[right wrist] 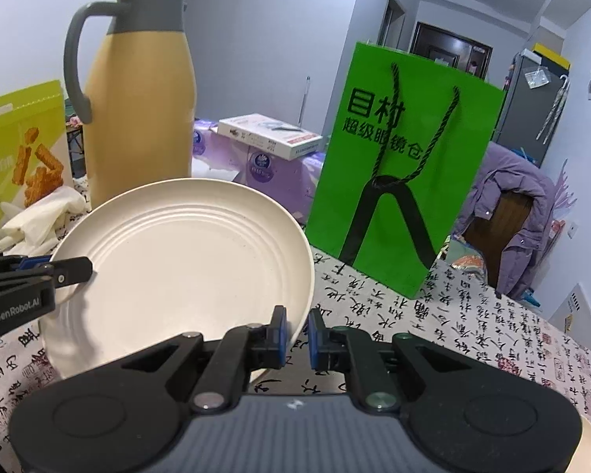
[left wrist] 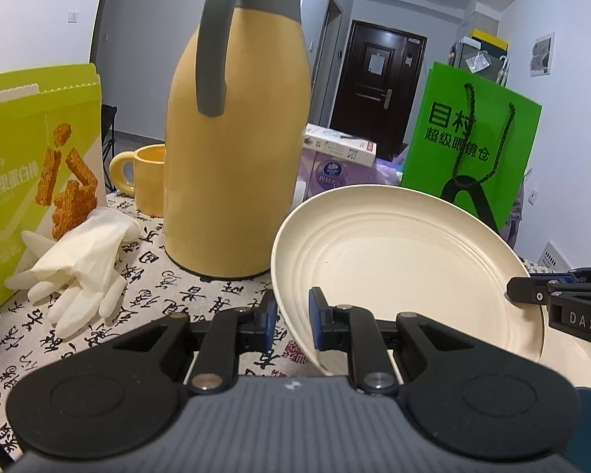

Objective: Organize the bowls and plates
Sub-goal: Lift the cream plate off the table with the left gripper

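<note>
Both pairs of fingers pinch the cream plate [right wrist: 185, 260] by its rim: our left gripper [left wrist: 293, 317] bites the near-left edge, one blue pad [left wrist: 319, 323] on the ribbed inner face and the other behind the rim, while our right gripper [right wrist: 297, 335] clamps the opposite edge the same way. From the right wrist view the left gripper's fingertip [right wrist: 73, 270] reaches in over the plate's left rim; from the left wrist view the right gripper's fingertip [left wrist: 526, 289] does the same on the right rim. We hold the plate tilted, its face toward the cameras, its lower edge just above a second cream plate [left wrist: 583, 366] that shows past its right rim.

Behind the plate's left edge stands the yellow thermos jug [left wrist: 236, 157], close but apart from it. Left of the jug sit a yellow mug [left wrist: 145, 177], a pair of white gloves [left wrist: 78, 268] and a lime snack box [left wrist: 35, 173]. Behind the plate's right edge stands the green paper bag [right wrist: 406, 165], with a gap of patterned tablecloth [right wrist: 472, 339] between. Right of the plate the cloth lies open out to the table's edge, where a purple jacket [right wrist: 524, 213] hangs over a chair. Beyond the jug, a white box [right wrist: 272, 138] rests on purple tissue packs [right wrist: 256, 165].
</note>
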